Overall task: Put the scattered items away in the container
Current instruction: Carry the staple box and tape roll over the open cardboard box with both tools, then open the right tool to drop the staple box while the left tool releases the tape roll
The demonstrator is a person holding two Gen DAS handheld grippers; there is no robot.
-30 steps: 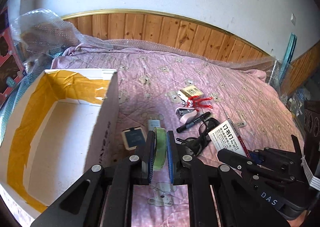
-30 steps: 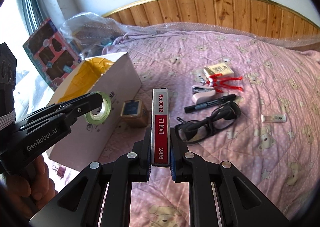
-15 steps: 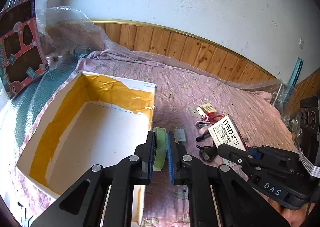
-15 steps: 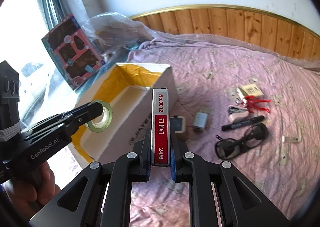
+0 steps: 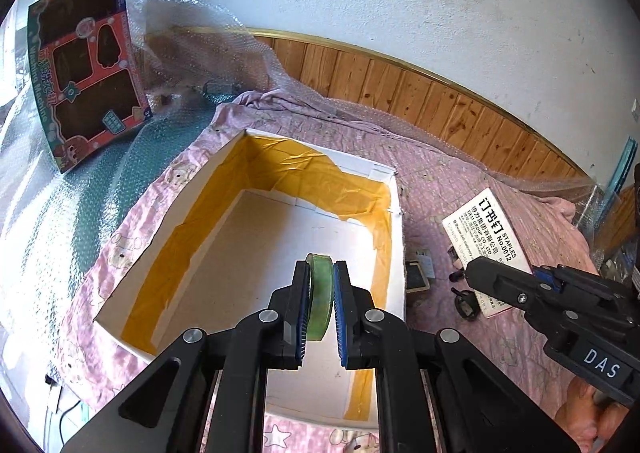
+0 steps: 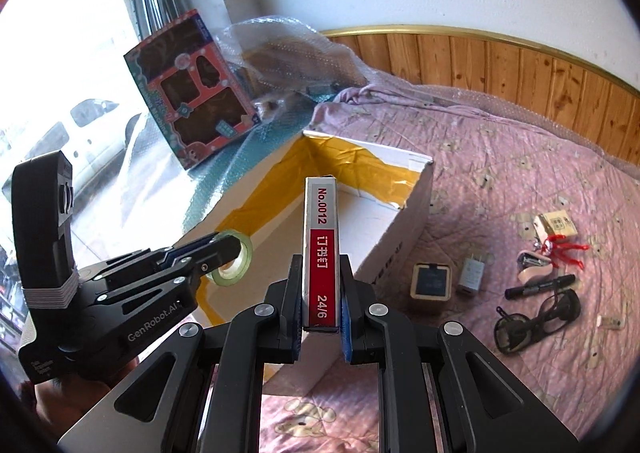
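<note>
While each hand-held gripper grips — left (image 5: 321,299) tape (image 5: 320,295), right (image 6: 320,305) staples (image 6: 321,249) — fingers half-hide both.

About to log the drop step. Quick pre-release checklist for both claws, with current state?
1. Left claw shut on the tape roll: ok.
2. Tape roll over the open box, not its rim: ok in the left wrist view.
3. Right claw shut on the staple box: ok.
4. Staple box over the opening: cannot tell; in the left wrist view it looks right of the box wall.
5. Box floor bare under the tape: ok.
6. Claws apart from each other: ok.
</note>
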